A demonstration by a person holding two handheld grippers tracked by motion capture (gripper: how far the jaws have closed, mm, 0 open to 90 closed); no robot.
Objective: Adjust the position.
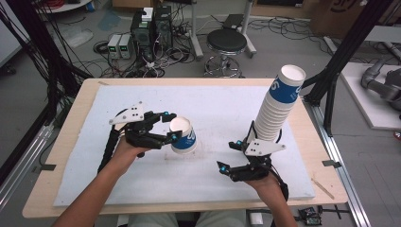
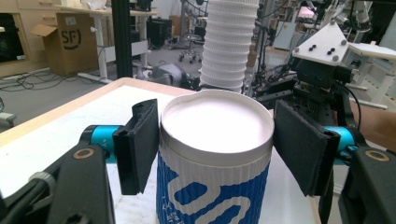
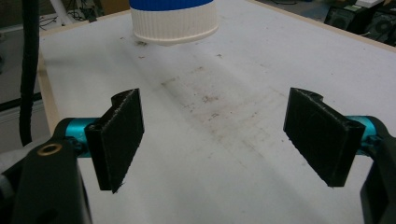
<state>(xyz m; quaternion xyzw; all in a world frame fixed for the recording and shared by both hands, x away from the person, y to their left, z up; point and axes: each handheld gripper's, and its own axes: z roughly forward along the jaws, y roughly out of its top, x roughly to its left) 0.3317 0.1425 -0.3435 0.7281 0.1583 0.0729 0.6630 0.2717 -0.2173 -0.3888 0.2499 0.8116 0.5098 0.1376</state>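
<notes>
A white foam mat [image 1: 213, 113] covers the wooden table [image 1: 66, 142]. On its right side a tall leaning stack of paper cups [image 1: 279, 106] stands. Just before it, the right gripper [image 1: 227, 156] rests low, jaws spread and empty. Left of centre, the left gripper [image 1: 171, 126], held level, clamps a single blue-and-white cup [image 1: 183, 136] upright on the mat.

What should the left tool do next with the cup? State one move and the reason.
Probably open and let go: the left tool grips the cup upside down, and it seems to be resting on the white mat, well apart from the stack of cups.
</notes>
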